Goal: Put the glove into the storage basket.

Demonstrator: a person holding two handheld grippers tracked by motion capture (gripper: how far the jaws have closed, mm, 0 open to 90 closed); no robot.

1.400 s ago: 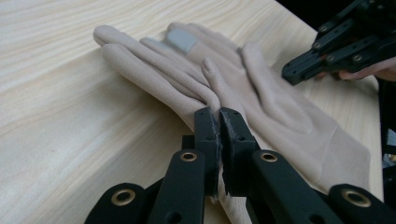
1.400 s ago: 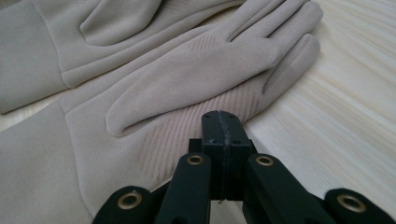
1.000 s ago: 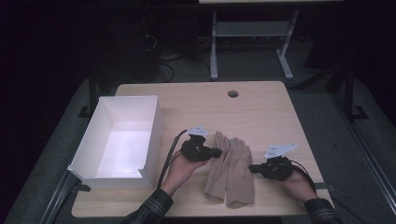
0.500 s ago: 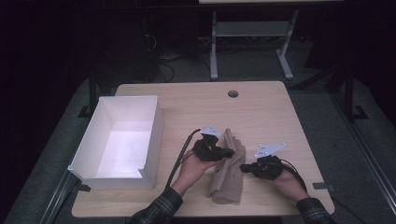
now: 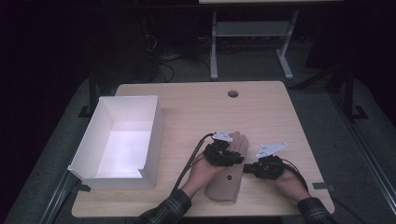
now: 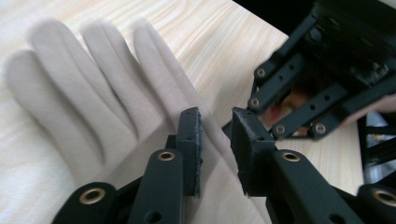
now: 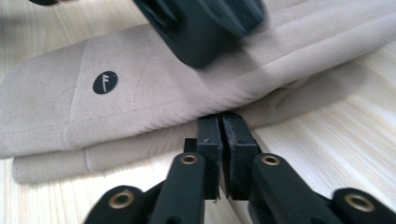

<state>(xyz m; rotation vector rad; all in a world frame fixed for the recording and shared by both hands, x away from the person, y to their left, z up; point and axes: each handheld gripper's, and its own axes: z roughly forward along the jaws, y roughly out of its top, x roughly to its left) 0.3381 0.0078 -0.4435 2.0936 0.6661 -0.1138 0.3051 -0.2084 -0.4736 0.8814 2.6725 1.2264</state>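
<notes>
Lying near the front edge of the table [image 5: 261, 107], between the person's two hands, are two beige gloves [image 5: 231, 179] stacked one on the other, fingers pointing away from the person; the upper one carries a small black round logo [image 7: 104, 82]. To their left, apart from them, stands one white open box [image 5: 119, 140], and a single round cable hole [image 5: 233, 94] sits near the table's far edge. A metal stand [image 5: 252, 35] rises on the floor beyond the table.

The left tongs [image 6: 215, 135] hover over the gloves' finger end, with the right-hand tool close beside them. Their jaws have just been opening and now stand slightly spread, with a narrow gap over the glove's edge; the pads do not press on it.

The right tongs [image 7: 221, 140] lie at the gloves' right side, jaws pressed together with their tips against the lower glove's edge; whether cloth is pinched between them I cannot tell.
</notes>
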